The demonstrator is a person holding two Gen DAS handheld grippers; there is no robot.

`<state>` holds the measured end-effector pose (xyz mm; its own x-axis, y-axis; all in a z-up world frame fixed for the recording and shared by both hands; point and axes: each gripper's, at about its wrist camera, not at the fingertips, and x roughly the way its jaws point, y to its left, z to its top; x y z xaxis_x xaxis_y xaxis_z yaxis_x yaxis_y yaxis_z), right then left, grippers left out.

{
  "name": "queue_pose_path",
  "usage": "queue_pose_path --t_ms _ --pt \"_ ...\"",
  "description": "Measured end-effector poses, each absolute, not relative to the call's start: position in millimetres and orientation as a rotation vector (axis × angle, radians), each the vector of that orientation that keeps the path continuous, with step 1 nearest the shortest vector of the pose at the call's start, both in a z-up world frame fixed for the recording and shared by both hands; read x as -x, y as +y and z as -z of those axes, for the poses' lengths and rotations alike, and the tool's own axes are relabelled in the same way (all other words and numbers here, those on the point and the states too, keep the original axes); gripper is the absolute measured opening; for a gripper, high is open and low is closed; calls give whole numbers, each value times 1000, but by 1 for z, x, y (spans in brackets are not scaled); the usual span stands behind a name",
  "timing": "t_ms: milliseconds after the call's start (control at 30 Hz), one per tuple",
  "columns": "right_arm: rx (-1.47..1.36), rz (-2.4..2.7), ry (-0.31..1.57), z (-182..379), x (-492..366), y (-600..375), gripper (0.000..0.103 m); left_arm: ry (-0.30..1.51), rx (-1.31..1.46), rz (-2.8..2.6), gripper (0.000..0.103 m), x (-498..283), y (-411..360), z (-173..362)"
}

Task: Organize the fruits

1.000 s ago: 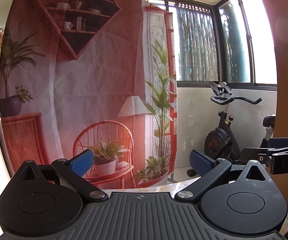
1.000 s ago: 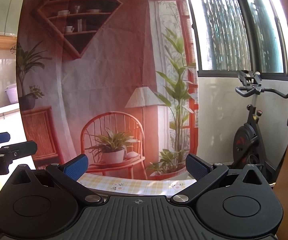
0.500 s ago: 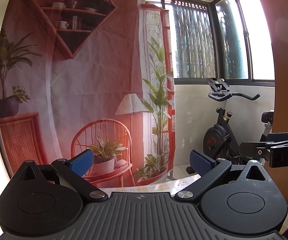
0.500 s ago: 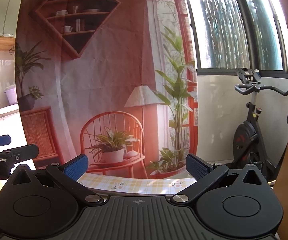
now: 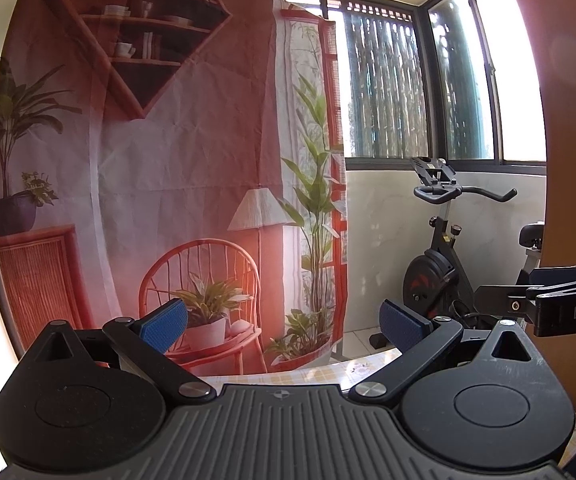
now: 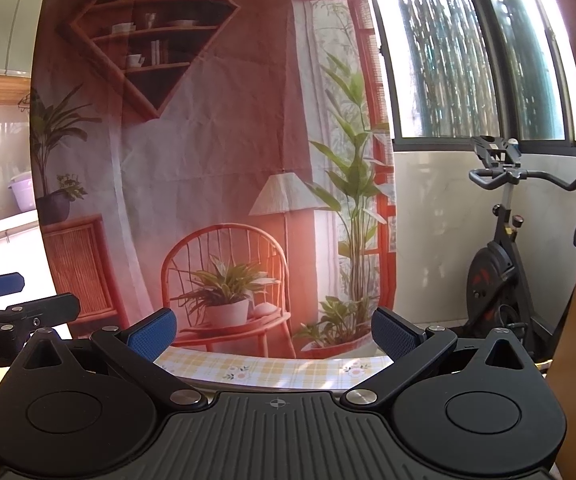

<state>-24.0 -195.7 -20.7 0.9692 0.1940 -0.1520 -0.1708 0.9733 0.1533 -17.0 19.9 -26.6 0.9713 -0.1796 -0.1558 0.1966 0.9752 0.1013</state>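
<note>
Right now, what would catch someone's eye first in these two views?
The big printed backdrop of a reddish room hangs straight ahead, filling the middle. Right of it, a black exercise bike stands under the barred window. Below, both the left gripper and right gripper gape empty.

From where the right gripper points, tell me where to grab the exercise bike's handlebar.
Probably the handlebar, on its long, slim, near-level stretch before the upturned tip, approached from above with jaws straddling it; the cluttered centre bracket offers less clean purchase.
</note>
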Motion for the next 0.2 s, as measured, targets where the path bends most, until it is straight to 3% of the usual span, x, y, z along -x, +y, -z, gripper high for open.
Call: queue_pose_path --t_ms 200 --pt "-141 -185 168 21 24 -196 103 141 -112 187 103 18 20 27"
